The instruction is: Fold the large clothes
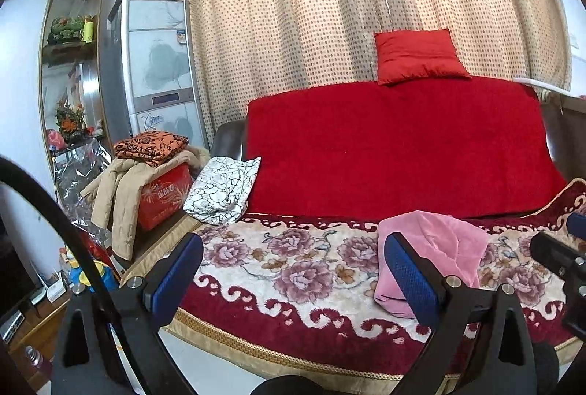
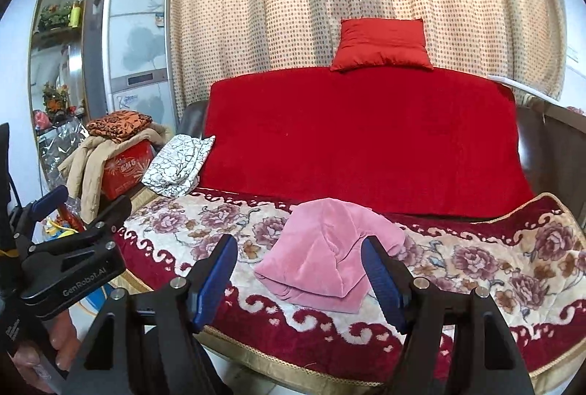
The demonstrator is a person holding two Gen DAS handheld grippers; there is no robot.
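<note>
On sofa seat point(image 2: 476, 270) I see folded pink garment point(image 2: 322, 259), long axis toward backrest; both my hand-held grippers, left point(image 1: 293, 278) and right point(image 2: 298, 276), wide, empty.

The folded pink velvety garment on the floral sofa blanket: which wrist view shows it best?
The right wrist view. There the folded pink velvety garment lies nearly centred between that gripper's blue pads, almost wholly visible, folds and edges clear. In the left wrist view the garment sits off to the right, its lower left part hidden behind a blue-padded finger.
</note>
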